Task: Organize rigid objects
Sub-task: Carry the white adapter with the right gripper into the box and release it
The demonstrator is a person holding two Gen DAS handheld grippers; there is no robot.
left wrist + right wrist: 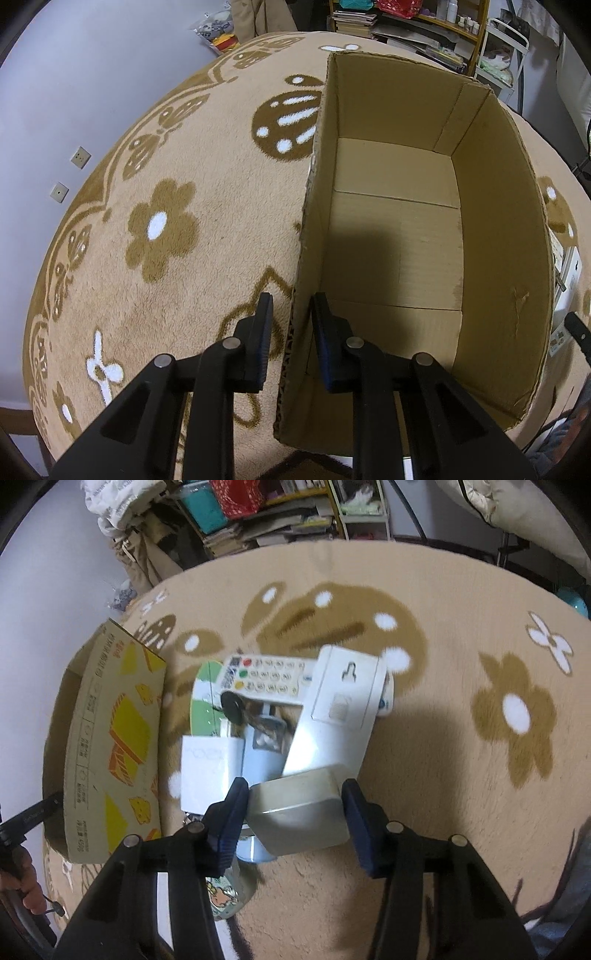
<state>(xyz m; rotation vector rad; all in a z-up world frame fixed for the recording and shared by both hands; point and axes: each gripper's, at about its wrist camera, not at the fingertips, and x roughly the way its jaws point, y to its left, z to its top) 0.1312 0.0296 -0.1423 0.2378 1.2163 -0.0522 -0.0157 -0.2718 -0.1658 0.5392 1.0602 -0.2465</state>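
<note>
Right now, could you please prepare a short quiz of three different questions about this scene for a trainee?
1. True or false: the cardboard box already holds several items.
2. What does the left gripper clamp?
A. a remote control
B. the box wall
C. nothing
3. Fill in: the right gripper grips a pale ____ tin.

Key
1. False; its floor is bare.
2. B; its pads sit on both sides of the wall.
3. Rectangular; both pads press its sides, with the pile of objects beyond on the rug.

Nothing really readable here. The box has printed characters down its side and the remote has button labels, all too blurry to read.
</note>
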